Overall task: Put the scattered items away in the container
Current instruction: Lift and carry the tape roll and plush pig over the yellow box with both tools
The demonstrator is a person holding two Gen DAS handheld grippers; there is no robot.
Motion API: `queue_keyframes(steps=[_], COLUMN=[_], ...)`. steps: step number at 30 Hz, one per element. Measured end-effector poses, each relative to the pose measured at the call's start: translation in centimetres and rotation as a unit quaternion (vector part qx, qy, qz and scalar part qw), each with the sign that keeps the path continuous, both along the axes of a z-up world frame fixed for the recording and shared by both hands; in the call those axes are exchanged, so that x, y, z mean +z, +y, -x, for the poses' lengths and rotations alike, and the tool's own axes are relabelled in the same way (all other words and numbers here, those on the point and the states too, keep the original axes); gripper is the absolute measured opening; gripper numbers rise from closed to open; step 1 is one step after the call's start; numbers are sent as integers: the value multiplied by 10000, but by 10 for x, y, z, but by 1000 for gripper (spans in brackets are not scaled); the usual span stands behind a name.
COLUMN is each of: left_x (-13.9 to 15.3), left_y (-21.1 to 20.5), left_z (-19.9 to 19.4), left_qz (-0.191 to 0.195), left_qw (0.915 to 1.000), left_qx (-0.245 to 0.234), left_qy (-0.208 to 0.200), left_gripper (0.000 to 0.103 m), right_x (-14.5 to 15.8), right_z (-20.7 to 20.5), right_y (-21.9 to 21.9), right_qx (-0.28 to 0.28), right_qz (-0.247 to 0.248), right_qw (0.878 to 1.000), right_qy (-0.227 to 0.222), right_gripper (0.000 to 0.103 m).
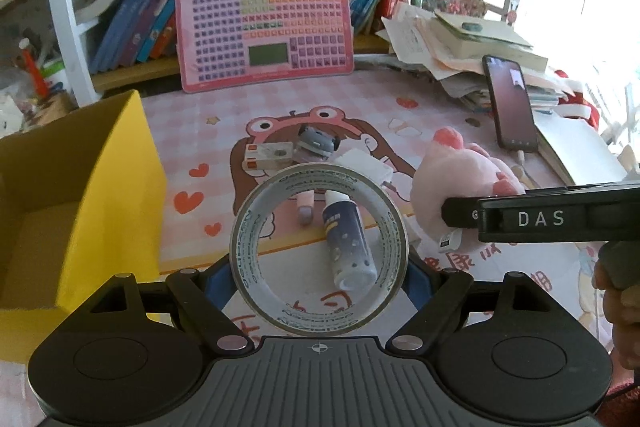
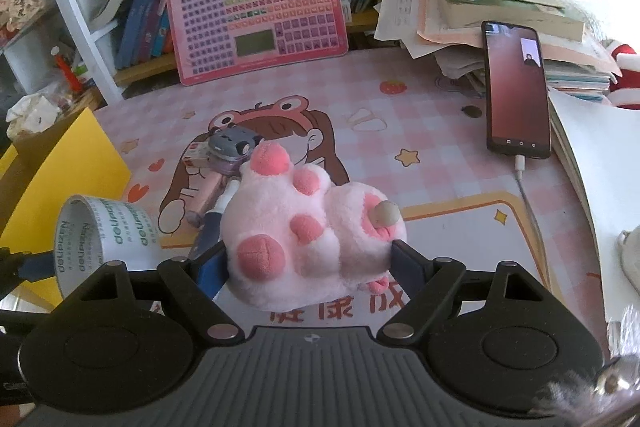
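Left gripper (image 1: 319, 263) clamps tape roll (image 1: 319, 253) | right gripper (image 2: 310, 259) clamps plush toy (image 2: 308, 231), hiding bottle (image 2: 210, 227)

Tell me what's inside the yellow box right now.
The yellow box shows only bare cardboard floor and walls in the left wrist view. Its near corner is cut off by the frame, so anything lying there can't be seen.

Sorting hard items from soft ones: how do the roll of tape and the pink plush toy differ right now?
The roll of tape is a stiff hollow ring you can see through; the plush toy is a soft, solid, fluffy lump. The tape is whitish with printed lettering; the toy is pink with darker pink pads. The tape sits in the left gripper, the toy in the right gripper. Both are gripped between blue pads above the desk mat.
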State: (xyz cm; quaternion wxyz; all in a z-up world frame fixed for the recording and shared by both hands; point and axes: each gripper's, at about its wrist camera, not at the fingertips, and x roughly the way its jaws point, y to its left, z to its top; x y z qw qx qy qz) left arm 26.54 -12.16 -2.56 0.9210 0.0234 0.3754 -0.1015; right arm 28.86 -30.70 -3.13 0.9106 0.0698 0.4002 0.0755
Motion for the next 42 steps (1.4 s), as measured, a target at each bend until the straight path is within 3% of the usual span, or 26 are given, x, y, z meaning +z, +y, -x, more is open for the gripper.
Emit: queue_keyframes(steps=[10,19,33,42], left_x=[5,11,10,15], left_y=[26,81,169,214], left_z=[39,83,128,149], left_qz=[219,451,477,549], left_qw=[9991,9956,9951,9970], left_qx=[-339,-817,-864,-527], left_qy=[-144,-32,22,-168], left_gripper=[84,84,84,84], right_x=[9,18,16,24], right_z=[41,99,159,173], right_y=[28,84,169,215], right_qx=[-242,-424,-435,-28], right_qz=[188,387,344,392], right_qw=[9995,9983,9984,9989], right_qy=[-108,-124,-141,-267], right_gripper=[82,82,82,82])
